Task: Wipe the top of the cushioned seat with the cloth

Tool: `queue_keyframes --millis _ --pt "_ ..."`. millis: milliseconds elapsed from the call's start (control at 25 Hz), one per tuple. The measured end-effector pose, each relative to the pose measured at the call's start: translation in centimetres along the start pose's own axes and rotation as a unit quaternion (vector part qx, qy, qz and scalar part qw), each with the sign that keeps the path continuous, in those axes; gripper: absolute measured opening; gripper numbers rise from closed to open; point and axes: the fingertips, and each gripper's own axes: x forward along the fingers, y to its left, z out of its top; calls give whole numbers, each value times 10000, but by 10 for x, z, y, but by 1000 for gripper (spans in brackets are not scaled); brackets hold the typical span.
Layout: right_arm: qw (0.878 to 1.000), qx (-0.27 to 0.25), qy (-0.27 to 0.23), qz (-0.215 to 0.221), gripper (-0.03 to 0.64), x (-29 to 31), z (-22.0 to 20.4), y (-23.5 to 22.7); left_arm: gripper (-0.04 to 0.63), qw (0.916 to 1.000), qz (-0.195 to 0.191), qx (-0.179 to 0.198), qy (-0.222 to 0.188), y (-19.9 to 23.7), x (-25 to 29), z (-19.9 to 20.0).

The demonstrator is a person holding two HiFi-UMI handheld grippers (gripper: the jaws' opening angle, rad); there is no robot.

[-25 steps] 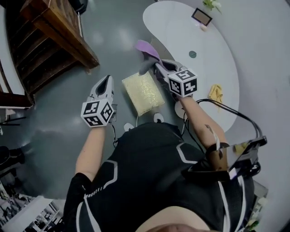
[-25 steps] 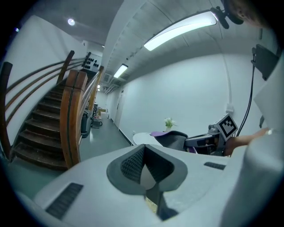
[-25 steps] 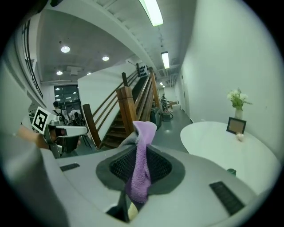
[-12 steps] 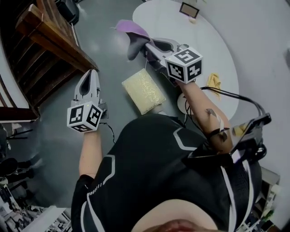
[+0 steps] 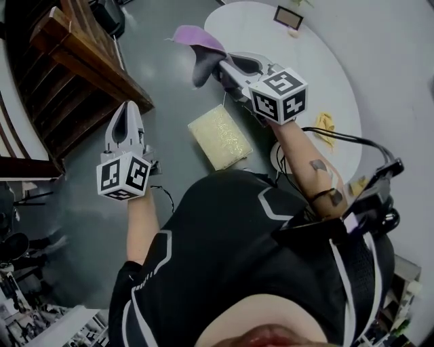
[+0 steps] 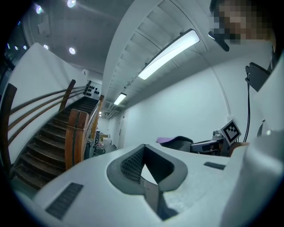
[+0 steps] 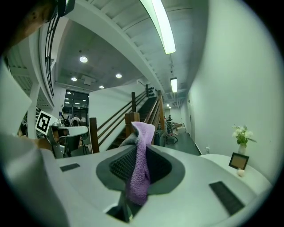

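Cushioned seat (image 5: 218, 137), yellow top, stands on floor (image 5: 163, 81) just beside the white tabletop's (image 5: 298, 74) edge; right gripper (image 5: 218, 64) clamped on purple cloth (image 5: 192, 37), held in the air beyond the seat's far corner, clear of it; left gripper (image 5: 128, 108) jaw tips together, nothing between them, well left of seat.

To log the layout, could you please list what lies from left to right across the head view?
Stairs → left gripper → seat → picture frame → yellow object.
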Motion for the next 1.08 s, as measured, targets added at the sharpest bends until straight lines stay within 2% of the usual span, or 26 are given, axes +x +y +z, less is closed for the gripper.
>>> queue_keyframes --millis 1080 --pt "9996 -221 173 -60 67 13 0 -15 3 9999 140 77 33 4 13 0"
